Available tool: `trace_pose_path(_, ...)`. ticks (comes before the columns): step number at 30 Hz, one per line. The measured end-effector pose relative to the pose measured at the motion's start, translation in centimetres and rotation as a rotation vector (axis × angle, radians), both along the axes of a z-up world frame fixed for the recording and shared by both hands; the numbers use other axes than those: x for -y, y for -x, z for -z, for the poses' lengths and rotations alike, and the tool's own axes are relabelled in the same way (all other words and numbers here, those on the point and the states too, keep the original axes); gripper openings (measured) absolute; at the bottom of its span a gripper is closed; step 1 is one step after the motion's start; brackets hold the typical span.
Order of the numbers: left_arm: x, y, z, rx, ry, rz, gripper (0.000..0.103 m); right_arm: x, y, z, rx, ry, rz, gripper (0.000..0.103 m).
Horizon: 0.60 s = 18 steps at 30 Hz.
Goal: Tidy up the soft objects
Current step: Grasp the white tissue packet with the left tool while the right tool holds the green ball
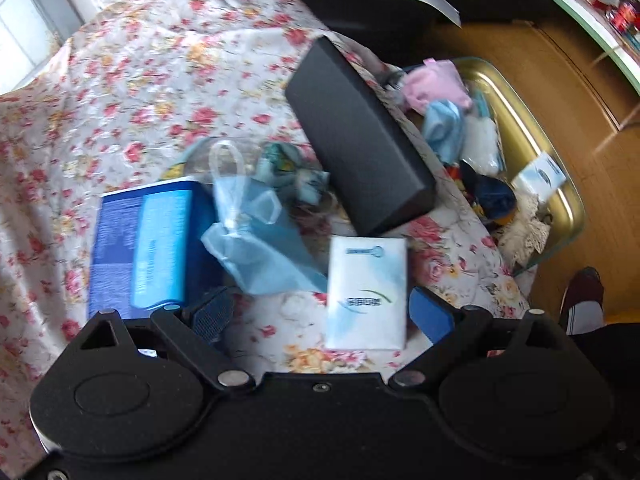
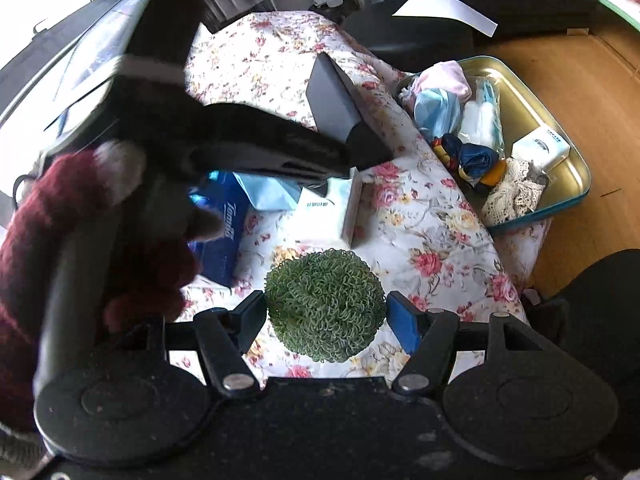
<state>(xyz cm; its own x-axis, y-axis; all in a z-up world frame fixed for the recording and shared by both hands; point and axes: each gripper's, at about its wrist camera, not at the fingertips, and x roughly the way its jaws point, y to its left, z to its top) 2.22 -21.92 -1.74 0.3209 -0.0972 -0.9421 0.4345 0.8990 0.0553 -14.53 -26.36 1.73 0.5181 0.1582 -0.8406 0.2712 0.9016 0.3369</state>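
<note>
Between right gripper (image 2: 326,316) jaws: gripped round green curly scrubber (image 2: 324,306) | left gripper (image 1: 322,314) jaws spread, empty

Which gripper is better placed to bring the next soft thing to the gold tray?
Right. The right gripper already holds the green curly ball between its pads, and the gold tray lies ahead to its right. The left gripper is open, only above the white tissue pack.

Left gripper (image 1: 323,312), lower centre: jaws wide, white tissue pack (image 1: 366,293) between them, untouched. Centre: black case (image 1: 358,136), pale blue plastic bag (image 1: 256,236). Left: blue tissue box (image 1: 148,248). Right: gold tray (image 1: 560,176) of soft items. Beneath: floral cloth (image 1: 140,80).
</note>
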Motion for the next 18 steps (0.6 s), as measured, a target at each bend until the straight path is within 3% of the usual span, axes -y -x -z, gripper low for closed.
trace_pose_path(8, -0.3, -1.0, 1.7, -0.048, -0.010, 0.003, 0.091, 0.1, -0.4, 0.7, -0.027, -0.017, -0.005, 0.065)
trace_pose_path(18, 1.1, -1.1, 2.7, -0.089, 0.015, 0.095, 0.091, 0.0, -0.7, 1.0, -0.036, -0.025, -0.005, 0.065)
